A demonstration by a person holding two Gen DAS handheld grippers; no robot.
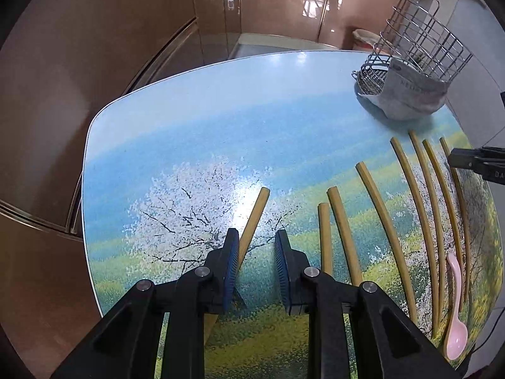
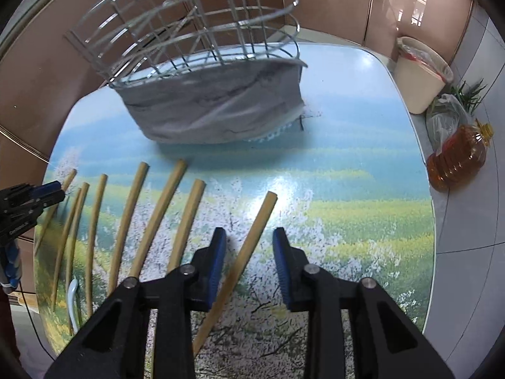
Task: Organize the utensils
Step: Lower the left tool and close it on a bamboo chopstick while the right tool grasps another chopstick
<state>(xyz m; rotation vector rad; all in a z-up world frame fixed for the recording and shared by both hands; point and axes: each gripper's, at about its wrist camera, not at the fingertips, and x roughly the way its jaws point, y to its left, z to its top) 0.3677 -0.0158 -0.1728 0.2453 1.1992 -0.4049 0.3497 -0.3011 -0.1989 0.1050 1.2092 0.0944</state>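
A glossy tabletop (image 1: 195,120) printed with a blossoming tree and green hills fills both wrist views.

At the far left, the left gripper (image 1: 256,240) points steeply down over the leftmost chopstick (image 1: 254,218). Its blue-padded jaws stand at a narrow gap. The chopstick lies between them, close against the left pad; whether that pad touches it cannot be told, and the right pad stands clear of it.

Moving right, 7 more bamboo chopsticks lie fanned across the table, apart from each other. A pink spoon (image 1: 456,312) rests among those nearest the right edge.

Farther right, the right gripper (image 2: 249,240) hangs over the rightmost chopstick (image 2: 249,243). Its jaws are also narrowly parted, the stick running diagonally between them and touching neither pad.

Beyond the chopsticks stands a wire utensil holder (image 2: 202,22), the likely destination, with a grey cloth (image 2: 217,104) wrapped round its base. Off the table at the right are a pale bin (image 2: 419,75) and a bottle of amber oil (image 2: 457,158).

Likely risks: each stick sits off-centre and slanted, so closing jaws could roll it away or pinch 1 end, leaving it to swing and slip. The slick surface would help it skid. Pads pressed too low could scrape the table.
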